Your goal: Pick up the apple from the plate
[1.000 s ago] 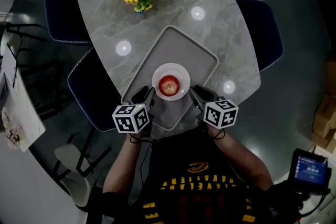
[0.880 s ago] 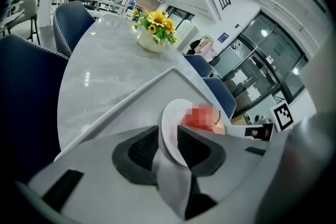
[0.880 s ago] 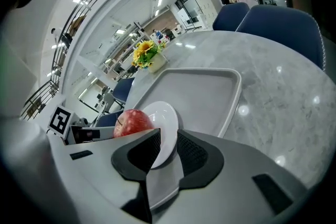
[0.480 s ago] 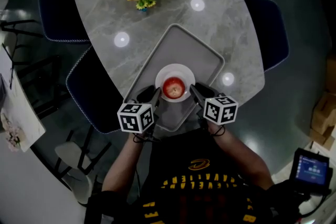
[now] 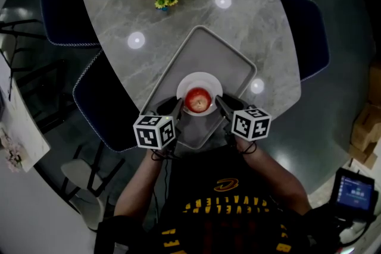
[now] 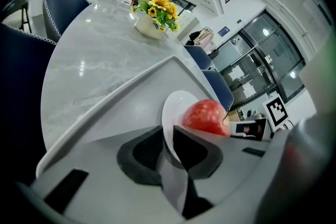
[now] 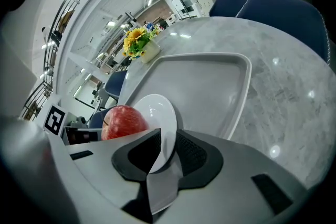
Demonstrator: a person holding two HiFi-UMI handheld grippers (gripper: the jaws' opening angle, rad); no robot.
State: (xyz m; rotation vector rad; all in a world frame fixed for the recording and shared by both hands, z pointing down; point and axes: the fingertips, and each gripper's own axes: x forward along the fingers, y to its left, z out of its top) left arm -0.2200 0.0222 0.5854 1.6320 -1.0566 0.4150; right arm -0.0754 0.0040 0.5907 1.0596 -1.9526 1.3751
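While the apple (image 5: 197, 99) sits on the plate (image 5: 199, 75) between both tongs, the rim is pinched at 8 o'clock by the left tongs (image 5: 177, 105), jaws just closing, and at 4 o'clock by the right tongs (image 5: 219, 102).

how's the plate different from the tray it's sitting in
The plate is round and white; the tray is a grey rectangle with rounded corners. The plate is much smaller and lies at the tray's near end, while the tray rests on the table. The plate carries the apple; the tray carries only the plate. Both are shallow and plain.
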